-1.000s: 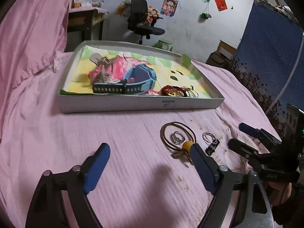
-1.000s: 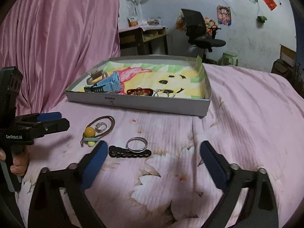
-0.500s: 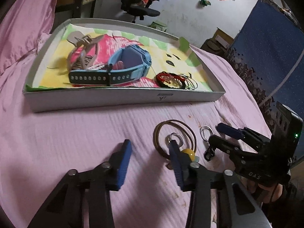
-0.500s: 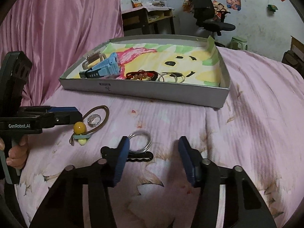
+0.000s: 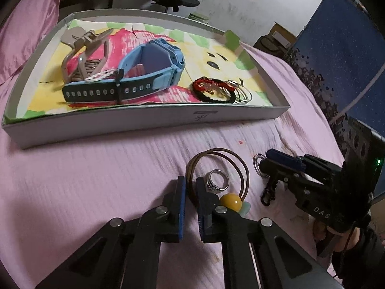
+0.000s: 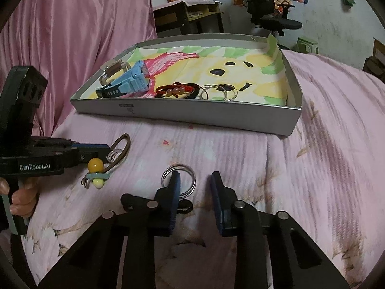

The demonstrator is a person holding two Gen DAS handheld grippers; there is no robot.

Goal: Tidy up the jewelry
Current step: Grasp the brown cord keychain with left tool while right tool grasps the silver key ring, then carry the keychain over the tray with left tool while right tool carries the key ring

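A brown cord bracelet with a yellow bead lies on the pink bedspread, a silver ring inside its loop. My left gripper is shut on the near side of the cord. My right gripper is part open over a silver hoop ring joined to a black clasp chain; the left finger covers part of the hoop. The white tray holds a blue watch, a beige watch, a red and black bracelet and silver bangles.
The tray stands just beyond both grippers. A pink curtain hangs at the left. A desk and an office chair stand behind the bed. A dark blue panel is at the right.
Both grippers moved forward and down toward the jewelry. My left gripper closed from wide open onto the brown cord. My right gripper narrowed over the silver hoop.
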